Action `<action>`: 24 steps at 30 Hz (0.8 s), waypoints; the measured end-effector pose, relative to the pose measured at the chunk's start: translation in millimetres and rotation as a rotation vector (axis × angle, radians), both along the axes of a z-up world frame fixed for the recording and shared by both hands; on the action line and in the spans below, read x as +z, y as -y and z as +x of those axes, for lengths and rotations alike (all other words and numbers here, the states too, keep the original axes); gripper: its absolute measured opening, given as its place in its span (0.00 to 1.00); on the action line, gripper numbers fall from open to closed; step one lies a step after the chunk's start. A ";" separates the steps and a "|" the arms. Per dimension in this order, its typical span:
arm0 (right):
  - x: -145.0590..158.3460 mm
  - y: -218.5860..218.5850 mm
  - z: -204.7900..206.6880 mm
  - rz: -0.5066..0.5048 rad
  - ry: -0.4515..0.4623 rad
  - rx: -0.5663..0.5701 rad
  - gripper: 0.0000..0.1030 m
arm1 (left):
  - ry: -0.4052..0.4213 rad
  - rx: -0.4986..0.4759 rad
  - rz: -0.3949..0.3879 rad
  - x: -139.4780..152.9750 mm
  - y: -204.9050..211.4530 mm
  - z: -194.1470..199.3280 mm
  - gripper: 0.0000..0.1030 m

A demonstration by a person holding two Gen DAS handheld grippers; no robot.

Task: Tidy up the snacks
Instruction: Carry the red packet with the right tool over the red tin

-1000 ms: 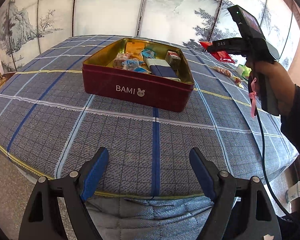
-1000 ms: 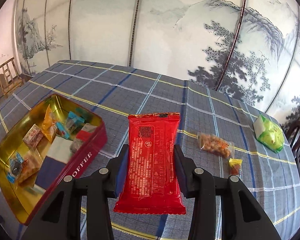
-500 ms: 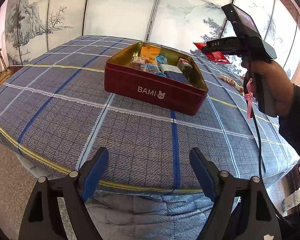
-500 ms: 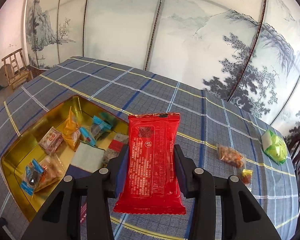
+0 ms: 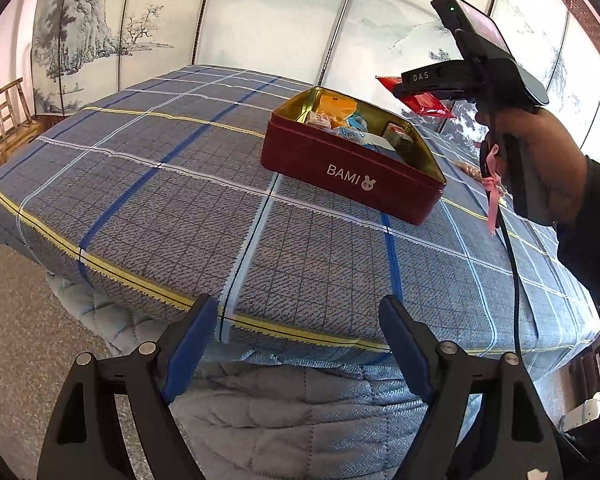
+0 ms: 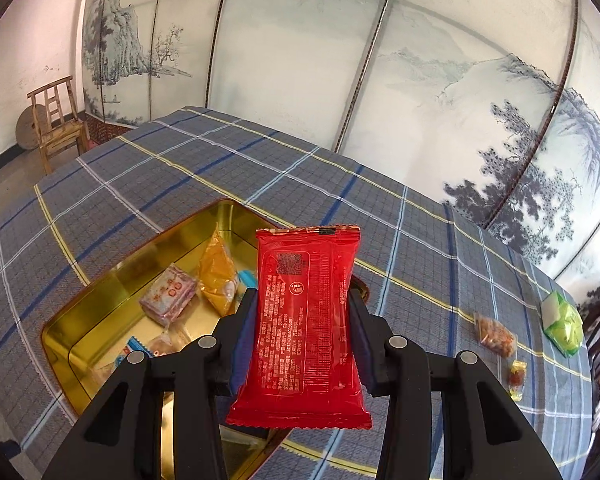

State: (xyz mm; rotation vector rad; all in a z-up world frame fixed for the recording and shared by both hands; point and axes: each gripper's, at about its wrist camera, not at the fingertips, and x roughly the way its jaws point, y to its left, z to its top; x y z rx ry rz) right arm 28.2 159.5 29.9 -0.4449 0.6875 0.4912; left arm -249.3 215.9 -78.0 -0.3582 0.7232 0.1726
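Note:
My right gripper (image 6: 302,320) is shut on a red snack packet (image 6: 304,320) and holds it in the air over the right part of the open tin (image 6: 100,292). The tin is dark red outside (image 5: 340,168), gold inside, and holds several wrapped snacks, among them an orange pouch (image 6: 218,276). Seen from the left wrist, the right gripper (image 5: 420,84) hangs above the tin's far right corner with the red packet (image 5: 424,102) showing under it. My left gripper (image 5: 300,336) is open and empty at the table's near edge.
A blue checked cloth (image 5: 180,200) covers the table. Loose on it to the right lie a clear bag of orange snacks (image 6: 494,330), a small yellow-red sweet (image 6: 516,376) and a green packet (image 6: 564,322). A wooden chair (image 6: 58,124) stands at the far left by the painted screen.
My right gripper has carried the red packet leftward, from over bare cloth to above the tin. My left gripper has drawn back and to the left, so the tin now lies farther right.

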 end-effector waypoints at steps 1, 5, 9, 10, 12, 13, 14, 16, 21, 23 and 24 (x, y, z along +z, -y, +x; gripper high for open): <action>0.4 -2.8 -2.1 -0.002 0.002 0.004 0.43 | 0.001 0.000 -0.001 -0.2 -0.2 -0.9 0.77; 2.7 -10.5 -7.4 -0.008 0.006 0.016 0.43 | 0.011 0.004 -0.004 0.7 -0.9 -4.6 0.77; 4.0 -16.8 -11.6 -0.012 0.009 0.023 0.43 | 0.015 0.012 -0.009 0.6 -3.0 -8.1 0.77; 4.1 -18.1 -12.5 -0.013 0.010 0.025 0.43 | 0.016 0.013 -0.010 0.4 -3.6 -9.4 0.77; 3.7 -21.5 -13.7 -0.015 0.008 0.028 0.43 | 0.007 0.016 -0.010 -1.8 -4.5 -10.4 0.77; 3.6 -23.0 -14.5 -0.016 0.006 0.031 0.43 | 0.004 0.021 -0.011 -2.8 -5.5 -11.5 0.77; 3.3 -25.0 -15.3 -0.016 0.005 0.034 0.43 | 0.004 0.025 -0.016 -3.5 -6.8 -12.6 0.77; 2.7 -28.6 -17.8 -0.018 0.004 0.042 0.43 | -0.001 0.028 -0.018 -4.7 -8.4 -14.6 0.77; -1.9 -37.5 -22.8 -0.020 -0.012 0.061 0.43 | -0.005 0.039 -0.024 -6.0 -12.1 -17.7 0.77; -4.1 -40.0 -25.1 -0.021 -0.017 0.067 0.43 | -0.009 0.039 -0.027 -7.2 -12.3 -17.4 0.77; -5.4 -41.2 -25.9 -0.022 -0.022 0.070 0.43 | -0.011 0.038 -0.029 -7.6 -12.2 -17.4 0.77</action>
